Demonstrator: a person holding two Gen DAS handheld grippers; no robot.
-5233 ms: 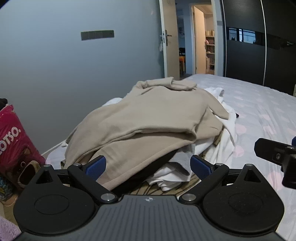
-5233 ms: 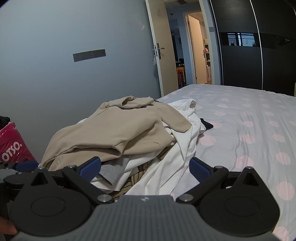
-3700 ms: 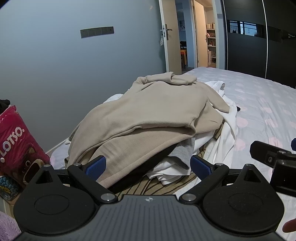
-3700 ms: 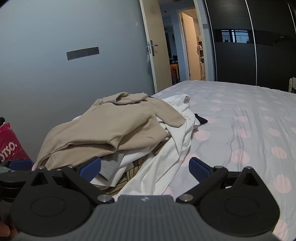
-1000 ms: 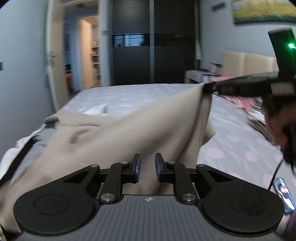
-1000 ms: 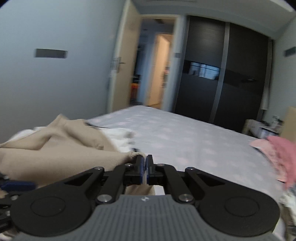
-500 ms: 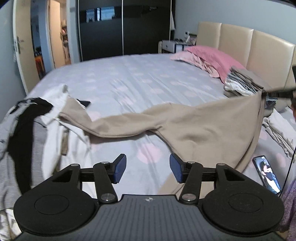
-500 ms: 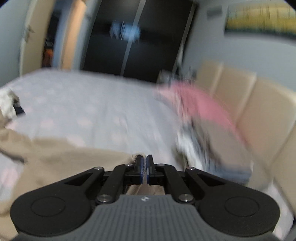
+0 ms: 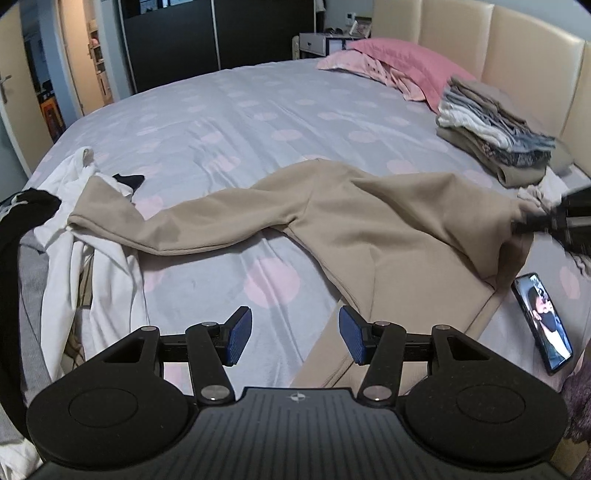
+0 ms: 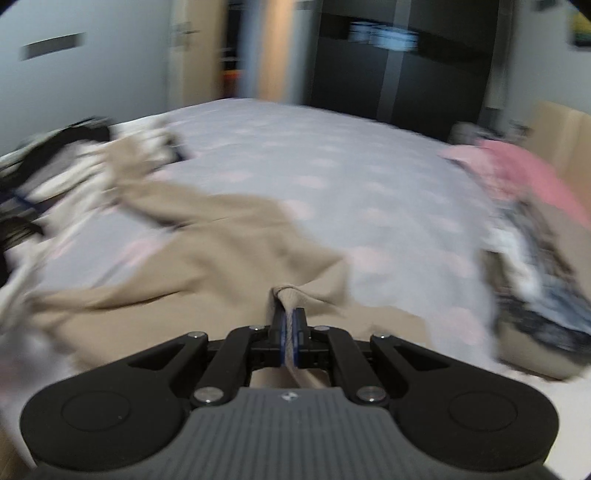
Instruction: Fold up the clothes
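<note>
Left gripper (image 9: 295, 334): blue pads spread apart, nothing between them, hovering over the near edge of the bed (image 9: 229, 122). Below the right-hand pad, a strip of the beige garment (image 9: 369, 221), not touched by it.

Right gripper (image 10: 290, 341): jaws pressed together, pinching a bunched fold of the beige garment (image 10: 221, 251) between the blue pads; cloth pokes up past the tips and hangs under them. Same gripper seen blurred at the right edge of the left wrist view (image 9: 546, 221), holding that end of the fabric slightly lifted off the sheet.

Beige garment otherwise spread across the near half of the bed, w/ 1 long sleeve-like part running left to the bed's left edge, its end resting on the unfolded pile (image 9: 74, 236) there: white, grey, black pieces, heaped.

Phone (image 9: 543, 317) w/ screen lit, on the sheet near the bed's right edge, just beside the raised end of the garment.

Farther back, right side by the headboard (image 9: 517, 48): stack of folded clothes (image 9: 491, 129), apart from the beige garment. Beyond it, pink pillow (image 9: 402, 62) at the far right corner.

Mid bed: grey sheet w/ pink dots. Past the far edge: dark wardrobe (image 9: 221, 29), open doorway (image 9: 85, 48) at far left. Right wrist view heavily blurred; fine detail there can't be told.
</note>
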